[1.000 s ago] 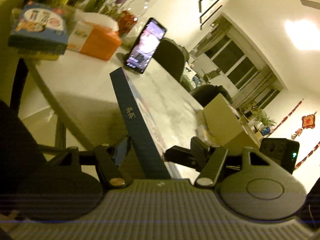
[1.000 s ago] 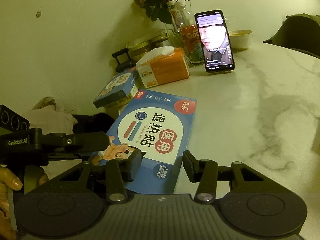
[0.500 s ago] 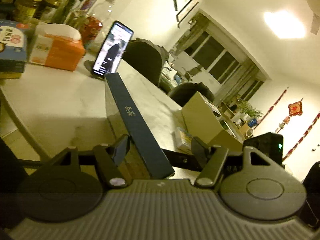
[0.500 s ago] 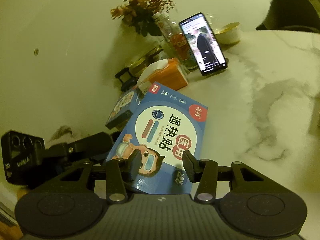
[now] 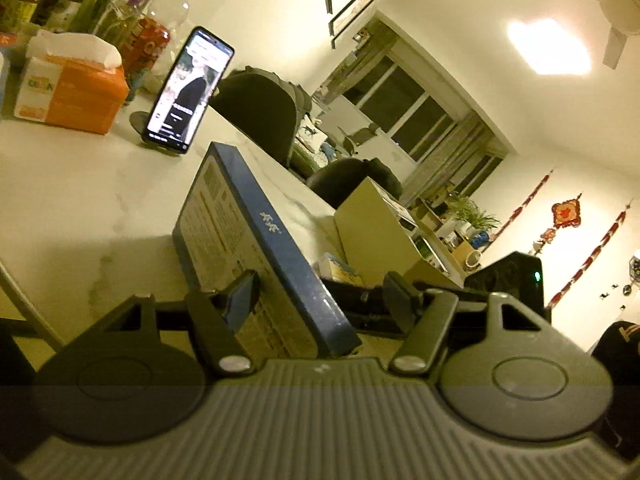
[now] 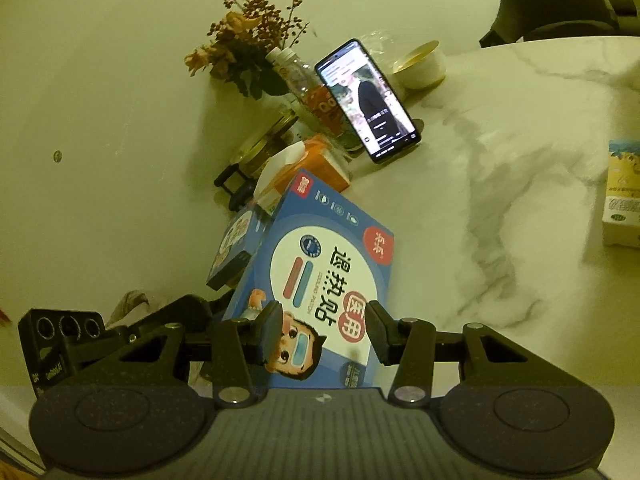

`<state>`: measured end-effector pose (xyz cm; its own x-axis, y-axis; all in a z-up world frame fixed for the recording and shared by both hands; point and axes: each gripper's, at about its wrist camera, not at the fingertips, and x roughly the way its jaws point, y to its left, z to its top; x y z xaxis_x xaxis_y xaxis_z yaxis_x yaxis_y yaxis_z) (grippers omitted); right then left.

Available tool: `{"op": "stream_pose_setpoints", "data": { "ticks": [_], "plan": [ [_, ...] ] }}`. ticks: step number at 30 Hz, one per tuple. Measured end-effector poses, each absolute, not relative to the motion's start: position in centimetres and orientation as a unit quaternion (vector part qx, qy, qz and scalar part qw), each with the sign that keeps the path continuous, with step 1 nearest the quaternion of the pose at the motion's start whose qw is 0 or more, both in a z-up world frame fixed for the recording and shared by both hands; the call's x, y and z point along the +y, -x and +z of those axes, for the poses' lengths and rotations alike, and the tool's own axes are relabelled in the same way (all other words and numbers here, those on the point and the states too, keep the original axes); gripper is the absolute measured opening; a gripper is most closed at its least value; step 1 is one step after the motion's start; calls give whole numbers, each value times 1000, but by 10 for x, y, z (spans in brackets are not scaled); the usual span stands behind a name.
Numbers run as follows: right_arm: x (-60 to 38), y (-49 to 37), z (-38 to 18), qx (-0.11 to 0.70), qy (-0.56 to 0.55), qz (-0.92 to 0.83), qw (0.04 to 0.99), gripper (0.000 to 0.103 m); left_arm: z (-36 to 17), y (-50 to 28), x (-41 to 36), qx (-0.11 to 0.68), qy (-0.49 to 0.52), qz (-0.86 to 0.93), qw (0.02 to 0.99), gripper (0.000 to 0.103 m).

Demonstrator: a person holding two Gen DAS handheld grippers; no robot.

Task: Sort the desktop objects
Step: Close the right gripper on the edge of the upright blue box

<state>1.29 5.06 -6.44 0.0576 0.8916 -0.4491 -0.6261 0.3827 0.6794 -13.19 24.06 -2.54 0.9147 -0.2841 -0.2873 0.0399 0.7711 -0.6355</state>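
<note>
A flat blue cooling-patch box (image 6: 326, 280) with a cartoon face is lifted and tilted above the white marble table (image 6: 500, 184). In the left wrist view the box (image 5: 264, 256) shows its printed back and dark blue spine. My right gripper (image 6: 322, 330) has its jaws wide apart around the box's near end. Its fingers do not visibly press the box. My left gripper (image 5: 320, 294) is also wide open. The box lies between its fingers, against the left fingertip (image 5: 242, 294). I cannot tell which gripper carries the box.
At the table's far side stand an orange tissue box (image 5: 72, 88), a lit phone on a stand (image 5: 188, 90), bottles, jars, dried flowers (image 6: 256, 40) and a bowl (image 6: 420, 66). A second small blue box (image 6: 236, 248) lies behind. A carton (image 6: 624, 196) stands at the right.
The blue box has risen off the table and tipped up more steeply. Both grippers have moved up with it, and the right view now looks down on the table.
</note>
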Motion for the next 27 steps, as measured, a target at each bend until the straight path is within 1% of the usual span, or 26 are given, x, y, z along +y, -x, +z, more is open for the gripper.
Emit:
{"op": "stream_pose_setpoints", "data": {
  "ticks": [6,17,22,24,27],
  "plan": [
    [47,-27,-58,434,-166,523,715,52,-33,122,231,213,308,-101,922,69],
    [63,-32,-39,427,-121,525,726,52,-37,120,228,221,296,-99,924,71],
    [64,-29,-31,427,-96,520,734,56,-38,120,229,223,295,-102,924,72],
    [64,-28,-28,427,-90,518,736,63,-39,120,229,225,297,-103,922,73],
    [66,-24,-19,421,-71,519,740,65,-39,119,230,227,298,-105,921,75]
  ]
}}
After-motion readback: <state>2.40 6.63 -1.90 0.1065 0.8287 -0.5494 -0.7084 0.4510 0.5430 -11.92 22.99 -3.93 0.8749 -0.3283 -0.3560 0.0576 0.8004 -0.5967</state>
